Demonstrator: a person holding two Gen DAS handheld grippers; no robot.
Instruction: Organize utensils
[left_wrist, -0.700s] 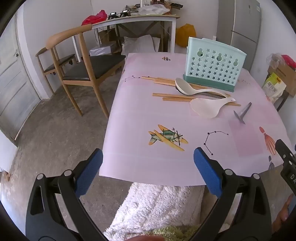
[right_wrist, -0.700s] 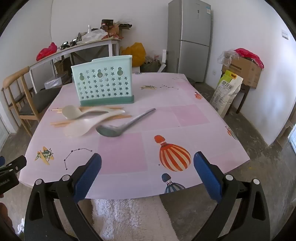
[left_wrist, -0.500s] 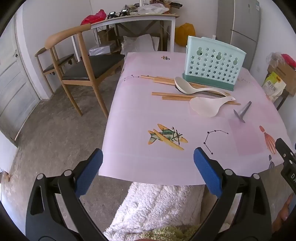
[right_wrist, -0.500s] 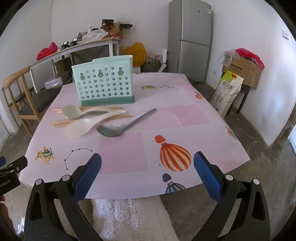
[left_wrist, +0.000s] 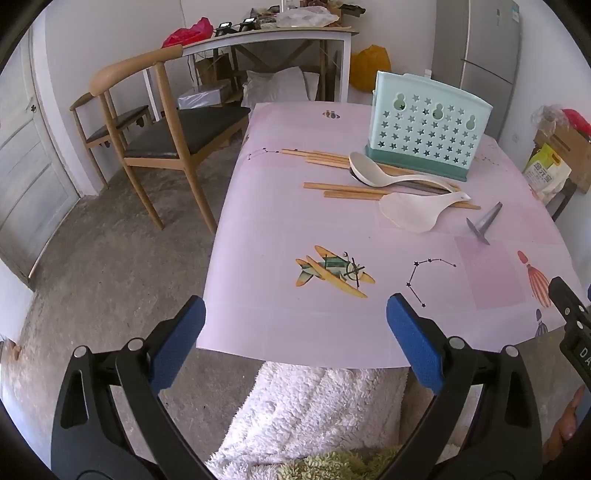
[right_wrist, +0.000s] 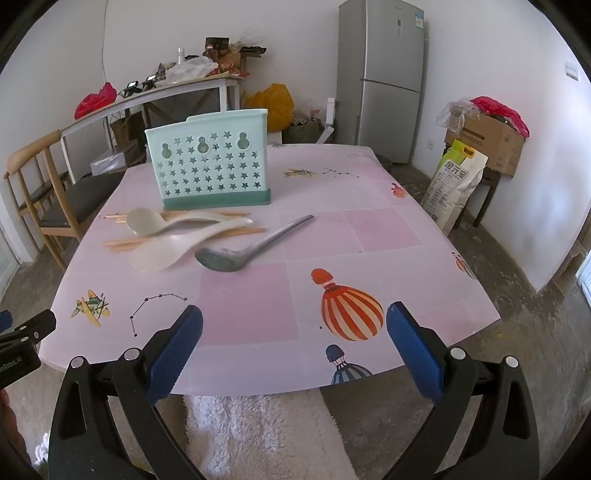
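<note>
A mint-green utensil holder (right_wrist: 208, 164) with star cutouts stands upright on the pink tablecloth (right_wrist: 332, 236). In front of it lie several wooden chopsticks (right_wrist: 122, 243), a cream ladle (right_wrist: 147, 221), a white rice paddle (right_wrist: 166, 253) and a grey metal spoon (right_wrist: 236, 253). The left wrist view shows the same holder (left_wrist: 424, 136), ladle (left_wrist: 373, 171), paddle (left_wrist: 410, 214), chopsticks (left_wrist: 347, 190) and spoon (left_wrist: 484, 221). My left gripper (left_wrist: 295, 343) hangs open over the table's near left corner. My right gripper (right_wrist: 295, 347) is open over the near edge, nothing between its fingers.
A wooden chair (left_wrist: 159, 122) stands left of the table. A cluttered white side table (right_wrist: 166, 92), a grey fridge (right_wrist: 384, 77), a rice sack (right_wrist: 454, 184) and a cardboard box (right_wrist: 487, 140) line the walls. A white fluffy rug (left_wrist: 314, 410) lies below the near edge.
</note>
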